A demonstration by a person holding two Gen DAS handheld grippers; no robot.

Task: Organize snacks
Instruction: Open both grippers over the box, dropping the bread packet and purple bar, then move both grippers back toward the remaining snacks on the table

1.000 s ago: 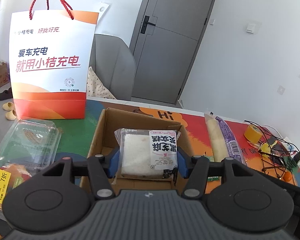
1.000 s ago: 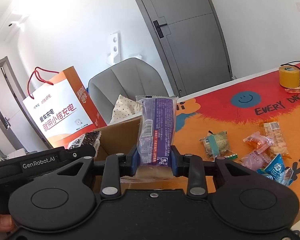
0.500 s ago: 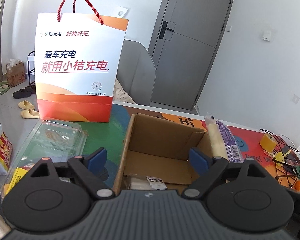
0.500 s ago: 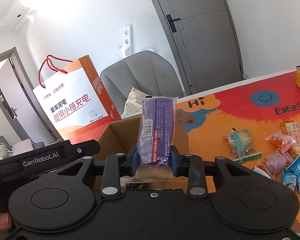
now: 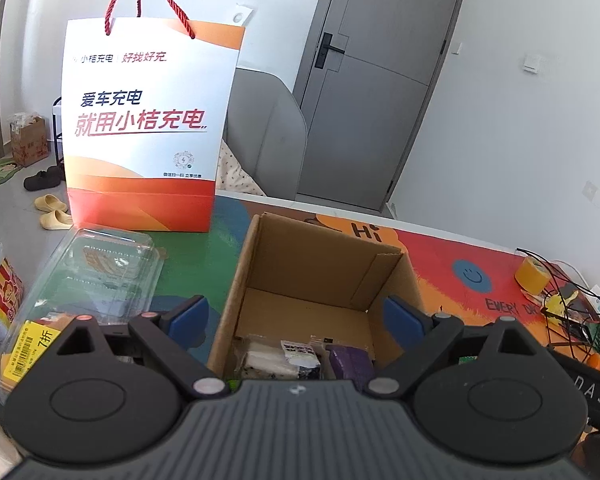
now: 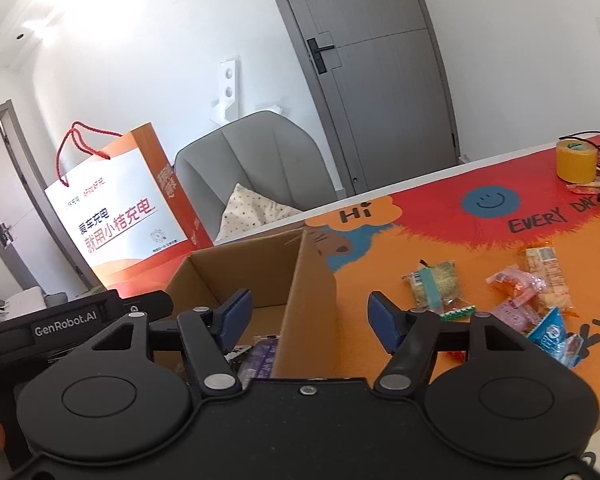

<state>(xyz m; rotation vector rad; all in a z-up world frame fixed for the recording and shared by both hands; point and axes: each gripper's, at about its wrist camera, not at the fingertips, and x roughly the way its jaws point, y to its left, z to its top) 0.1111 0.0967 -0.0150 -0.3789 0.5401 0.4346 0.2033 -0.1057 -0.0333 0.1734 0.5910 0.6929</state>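
Left tongs: wide apart with nothing between them, over the near edge of the cardboard box. They have just been opening.
Right tongs: apart and empty too, right over the box's side wall. They have just been opening.
Cardboard box: open at the top, standing on the colorful surface.
White snack pack: lying flat on the bottom of the box, at the near side.
Purple snack pack: lying in the box, just beside the white one, on its right.
Other snacks: a small bunch of wrapped packs on the orange part of the surface, to the right of the box.
Paper bag: white and orange with red rope handles, standing upright behind the box on the left.
Clear plastic tray: left of the box, with a yellow sticker.
Yellow tape roll: far off on the right, near some wires.
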